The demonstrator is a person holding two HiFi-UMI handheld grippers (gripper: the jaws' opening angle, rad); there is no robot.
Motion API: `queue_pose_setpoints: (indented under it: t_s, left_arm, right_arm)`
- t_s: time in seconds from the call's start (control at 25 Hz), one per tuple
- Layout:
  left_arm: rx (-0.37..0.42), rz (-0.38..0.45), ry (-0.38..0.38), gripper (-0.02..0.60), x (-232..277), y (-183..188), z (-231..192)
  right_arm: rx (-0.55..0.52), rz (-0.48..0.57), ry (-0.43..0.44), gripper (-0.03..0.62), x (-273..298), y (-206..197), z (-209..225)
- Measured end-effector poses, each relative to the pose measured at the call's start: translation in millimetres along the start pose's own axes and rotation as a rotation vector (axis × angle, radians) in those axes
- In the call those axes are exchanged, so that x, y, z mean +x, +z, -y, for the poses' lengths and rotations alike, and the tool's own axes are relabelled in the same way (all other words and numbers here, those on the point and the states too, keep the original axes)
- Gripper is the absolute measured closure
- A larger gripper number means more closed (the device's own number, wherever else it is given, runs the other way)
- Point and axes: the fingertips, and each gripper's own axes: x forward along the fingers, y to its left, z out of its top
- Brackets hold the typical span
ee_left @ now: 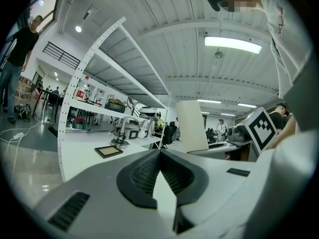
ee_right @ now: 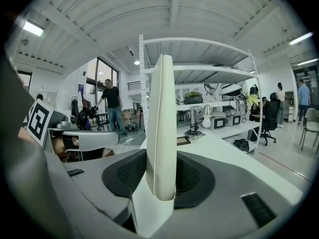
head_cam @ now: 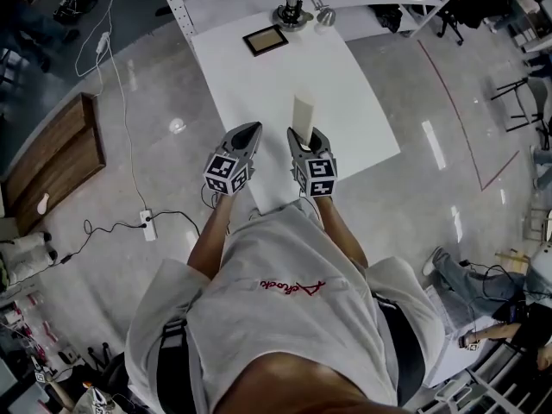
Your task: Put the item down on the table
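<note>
This is a lab or workshop. White metal shelves [ee_right: 214, 67] carry equipment [ee_right: 192, 99], cables [head_cam: 103, 41] trail over the polished floor [head_cam: 448, 84], and people [ee_right: 113, 108] stand about.

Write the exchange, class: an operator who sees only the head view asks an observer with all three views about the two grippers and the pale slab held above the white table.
Operator: Does the right gripper truly grip the slab?
Observer: Yes. In the right gripper view the right gripper is closed on the slab, which stands upright, its thin edge towards the camera.
Operator: Is anything in the left gripper?
Observer: No. The left gripper view shows the left gripper with its jaws together and nothing between them.
</note>
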Motion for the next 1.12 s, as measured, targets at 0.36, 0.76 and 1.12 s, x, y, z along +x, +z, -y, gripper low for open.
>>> queue_pose_setpoints:
  t_s: [0.36,0.76,1.12]
  left_arm:
    - [-0.033,-0.037,0.016,0.563,-3.6,-20.0,-0.4]
    - [-0.089,-0.107,0.016,0.563,-10.9,-56.8,13.6]
    - [-0.141,-0.151,0.021,0.562,-14.1,-87.0,15.0]
  right_arm:
    - [0.025,-0.050,0.004,0.421,-4.2,-23.9,-0.2]
    - [0.063,-0.143,0.000,0.421,-23.0,-71.4,-3.2]
    - [0.084,-0.235,0.006,0.421,-32.0,-111.0,-8.8]
